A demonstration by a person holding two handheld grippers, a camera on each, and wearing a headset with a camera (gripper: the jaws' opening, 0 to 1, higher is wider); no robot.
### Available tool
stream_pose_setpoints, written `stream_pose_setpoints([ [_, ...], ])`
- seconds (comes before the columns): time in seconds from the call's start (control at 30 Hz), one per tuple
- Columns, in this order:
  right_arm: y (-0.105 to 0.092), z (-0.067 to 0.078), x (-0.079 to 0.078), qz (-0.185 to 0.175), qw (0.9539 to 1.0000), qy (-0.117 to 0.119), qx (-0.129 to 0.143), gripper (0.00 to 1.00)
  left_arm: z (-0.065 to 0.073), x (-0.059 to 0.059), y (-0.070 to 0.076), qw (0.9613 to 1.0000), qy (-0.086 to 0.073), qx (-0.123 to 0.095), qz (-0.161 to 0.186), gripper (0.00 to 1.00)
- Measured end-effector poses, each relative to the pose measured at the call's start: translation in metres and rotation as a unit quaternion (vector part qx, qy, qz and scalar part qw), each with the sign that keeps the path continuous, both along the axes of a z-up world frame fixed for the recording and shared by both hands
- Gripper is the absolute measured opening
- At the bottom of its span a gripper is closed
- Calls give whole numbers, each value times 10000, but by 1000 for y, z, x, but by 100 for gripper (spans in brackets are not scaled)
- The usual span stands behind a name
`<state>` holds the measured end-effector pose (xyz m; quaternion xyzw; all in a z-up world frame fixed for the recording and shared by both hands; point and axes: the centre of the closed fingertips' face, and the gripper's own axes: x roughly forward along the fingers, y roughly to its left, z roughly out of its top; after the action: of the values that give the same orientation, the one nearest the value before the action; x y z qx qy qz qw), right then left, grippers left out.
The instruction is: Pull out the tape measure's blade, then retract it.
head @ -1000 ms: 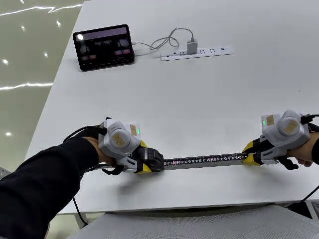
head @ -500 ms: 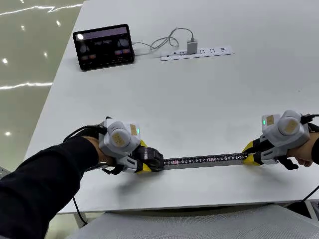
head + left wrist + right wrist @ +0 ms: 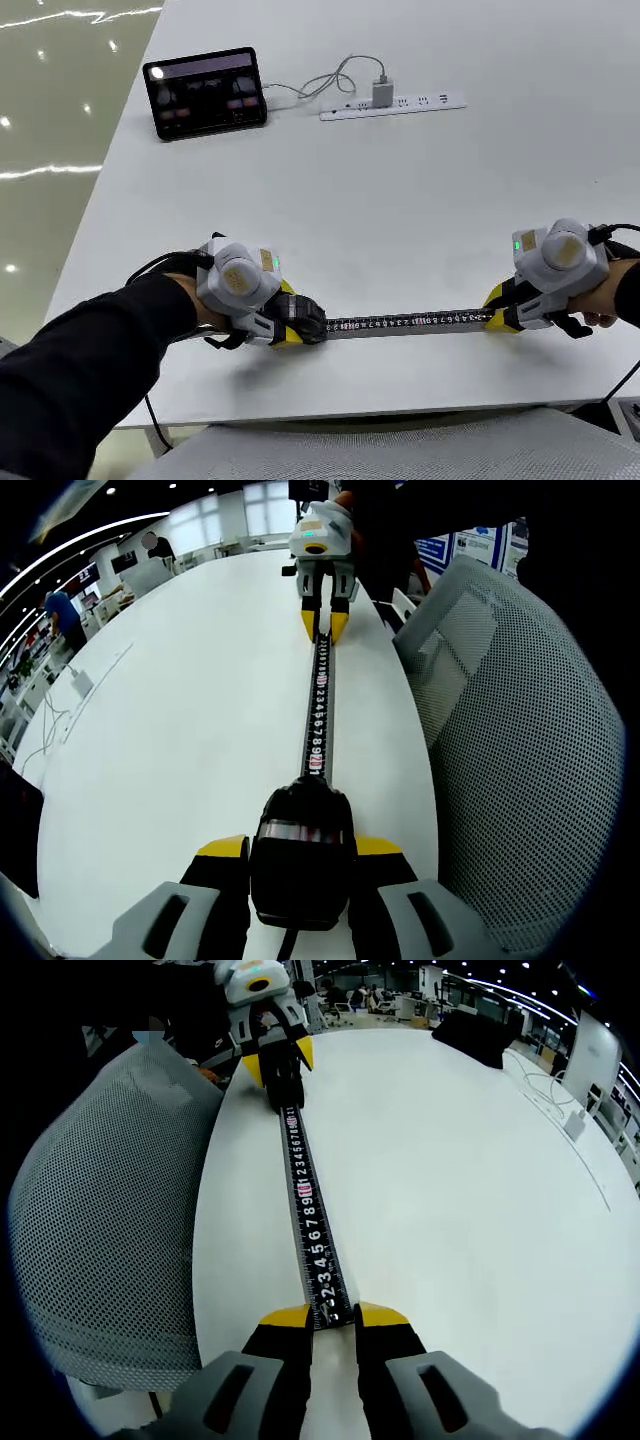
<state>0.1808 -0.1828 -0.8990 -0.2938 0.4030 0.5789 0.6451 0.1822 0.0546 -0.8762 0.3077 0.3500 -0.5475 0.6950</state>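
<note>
A black tape measure case (image 3: 298,319) (image 3: 303,852) lies near the table's front edge, with my left gripper (image 3: 284,320) (image 3: 300,846) shut on it. Its dark numbered blade (image 3: 405,322) (image 3: 317,712) (image 3: 308,1212) runs out flat along the table to the right. My right gripper (image 3: 496,309) (image 3: 333,1316) is shut on the blade's end. In the left gripper view the right gripper (image 3: 324,626) shows at the far end of the blade. The left gripper (image 3: 279,1062) with the case (image 3: 280,1070) appears at the top of the right gripper view.
On the white table (image 3: 380,200), a dark tablet (image 3: 205,92) stands at the back left. A white power strip (image 3: 393,104) with a charger and cable lies behind the middle. A grey mesh chair back (image 3: 380,445) sits just below the table's front edge.
My right gripper has moved slightly left, toward the case, with the blade's end in it. The left gripper and the case have stayed put.
</note>
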Motion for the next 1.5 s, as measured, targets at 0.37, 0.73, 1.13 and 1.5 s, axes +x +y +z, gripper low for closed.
stream_pose_setpoints([
  [0.37,12,2,-8,411,9987,-135,-253,18,0,0,1,10000,-82,-38,5,34],
  [0.73,7,12,-13,334,9991,-65,-270,51,-1,0,10,9997,78,13,219,37],
  [1.13,-13,20,-9,-405,9991,-93,15,79,10,16,33,9873,51,-384,1538,72],
  [1.5,-30,33,3,-1323,9895,-367,461,85,19,25,64,9680,-93,-762,2388,100],
])
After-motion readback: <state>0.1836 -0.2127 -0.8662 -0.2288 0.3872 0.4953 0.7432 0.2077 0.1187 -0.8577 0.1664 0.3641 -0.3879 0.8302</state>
